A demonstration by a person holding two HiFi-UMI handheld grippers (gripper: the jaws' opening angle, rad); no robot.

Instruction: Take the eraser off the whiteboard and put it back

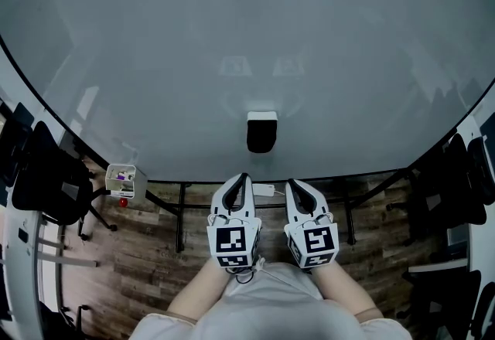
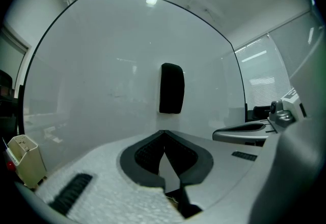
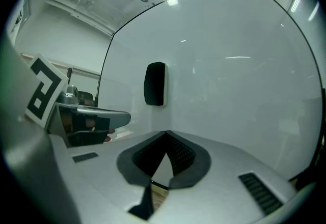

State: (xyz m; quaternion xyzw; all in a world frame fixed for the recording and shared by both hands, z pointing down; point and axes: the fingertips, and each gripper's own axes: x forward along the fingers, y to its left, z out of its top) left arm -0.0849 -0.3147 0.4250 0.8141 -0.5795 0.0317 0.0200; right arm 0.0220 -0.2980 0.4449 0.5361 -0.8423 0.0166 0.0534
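The left gripper (image 1: 244, 176) and the right gripper (image 1: 292, 182) are hovering side by side, both clenched with tips meeting on nothing. The black eraser (image 1: 261, 132) is clinging to the whiteboard (image 1: 155, 60) ahead of them, touching neither.

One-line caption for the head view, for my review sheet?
Black eraser on the whiteboard; left gripper and right gripper, both shut and empty, held side by side short of it.

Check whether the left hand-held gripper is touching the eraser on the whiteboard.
Apart. The left gripper view shows bare whiteboard between the left hand-held gripper, its jaws shut, and the eraser.
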